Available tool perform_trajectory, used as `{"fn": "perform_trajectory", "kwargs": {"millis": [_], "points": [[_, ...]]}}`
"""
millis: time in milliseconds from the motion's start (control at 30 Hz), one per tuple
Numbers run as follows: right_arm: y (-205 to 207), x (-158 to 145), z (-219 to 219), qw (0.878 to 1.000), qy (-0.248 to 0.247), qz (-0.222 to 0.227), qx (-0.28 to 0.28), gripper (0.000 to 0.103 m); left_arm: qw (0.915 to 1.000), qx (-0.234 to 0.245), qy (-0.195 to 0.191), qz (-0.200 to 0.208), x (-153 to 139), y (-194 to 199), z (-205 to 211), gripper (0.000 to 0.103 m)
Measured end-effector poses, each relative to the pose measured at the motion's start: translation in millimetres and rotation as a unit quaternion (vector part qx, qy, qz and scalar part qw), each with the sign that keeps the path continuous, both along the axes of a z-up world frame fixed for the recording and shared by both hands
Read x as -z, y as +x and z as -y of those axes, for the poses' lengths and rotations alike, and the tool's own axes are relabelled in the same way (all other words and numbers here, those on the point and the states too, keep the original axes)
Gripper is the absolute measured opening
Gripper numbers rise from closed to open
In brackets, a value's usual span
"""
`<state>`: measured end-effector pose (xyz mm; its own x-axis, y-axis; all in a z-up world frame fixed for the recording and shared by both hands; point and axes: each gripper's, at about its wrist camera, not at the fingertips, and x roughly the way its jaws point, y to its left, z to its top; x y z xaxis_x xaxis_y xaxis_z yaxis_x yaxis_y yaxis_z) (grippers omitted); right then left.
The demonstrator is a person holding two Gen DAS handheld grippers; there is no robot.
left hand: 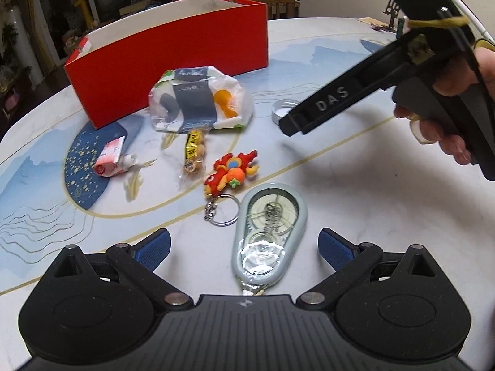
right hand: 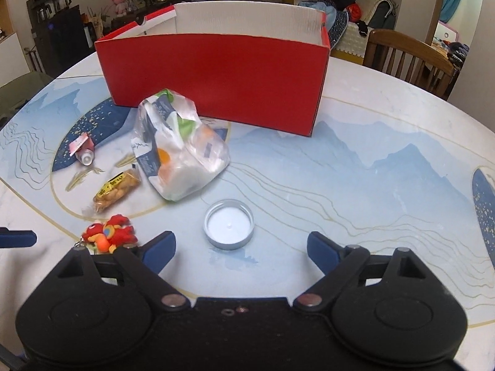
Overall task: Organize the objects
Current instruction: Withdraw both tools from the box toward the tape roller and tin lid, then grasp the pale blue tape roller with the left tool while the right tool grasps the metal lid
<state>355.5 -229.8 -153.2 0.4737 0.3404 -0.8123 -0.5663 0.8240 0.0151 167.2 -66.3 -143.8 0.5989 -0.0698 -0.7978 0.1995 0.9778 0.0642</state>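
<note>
An open red box (left hand: 173, 61) (right hand: 216, 80) stands at the back of the table. In front of it lie a tissue pack in clear plastic (left hand: 198, 99) (right hand: 179, 151), a small red-white tube (left hand: 113, 157) (right hand: 83, 150), a peanut snack packet (left hand: 194, 151) (right hand: 119, 190), a red-orange keychain figure (left hand: 232, 173) (right hand: 108, 235), a pale blue correction-tape dispenser (left hand: 269, 232) and a metal lid (left hand: 283, 109) (right hand: 229, 224). My left gripper (left hand: 244, 247) is open, with the dispenser between its fingers. My right gripper (right hand: 241, 247) is open just short of the lid; its body shows in the left wrist view (left hand: 386, 89).
The round table (right hand: 355, 185) has a blue mountain pattern. A wooden chair (right hand: 408, 55) stands behind its far right edge. A small stand (left hand: 391, 12) sits at the far right of the table. Furniture and clutter fill the room behind.
</note>
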Motion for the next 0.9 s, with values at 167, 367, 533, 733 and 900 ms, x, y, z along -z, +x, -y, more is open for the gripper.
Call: {"fn": "perform_trajectory", "kwargs": {"millis": [167,367,533,733,900], "points": [[2.1,1.5,-3.4,1.000,-0.006,0.001,-0.007,0.081,1.0000,0.006,-0.005,-0.006,2.7,2.3,3.5,0.092],[5.3,2.2,-6.3,1.000,-0.008,0.002,-0.010,0.072,0.9998,0.016,-0.009,-0.011,3.0,2.4,9.2,0.064],[6.6,5.4,-10.1,1.000,-0.012,0.000,-0.012,0.066,0.9997,0.022,-0.004,-0.012,2.3,1.5,12.5,0.050],[5.6,4.8,-13.7,1.000,-0.013,0.003,-0.013,0.044,0.9996,0.022,-0.007,-0.014,1.5,0.1,11.6,0.048],[2.1,1.2,-14.2,1.000,-0.021,0.009,-0.011,0.038,0.9996,0.018,-0.016,-0.017,-0.9,0.9,9.4,0.046]]}}
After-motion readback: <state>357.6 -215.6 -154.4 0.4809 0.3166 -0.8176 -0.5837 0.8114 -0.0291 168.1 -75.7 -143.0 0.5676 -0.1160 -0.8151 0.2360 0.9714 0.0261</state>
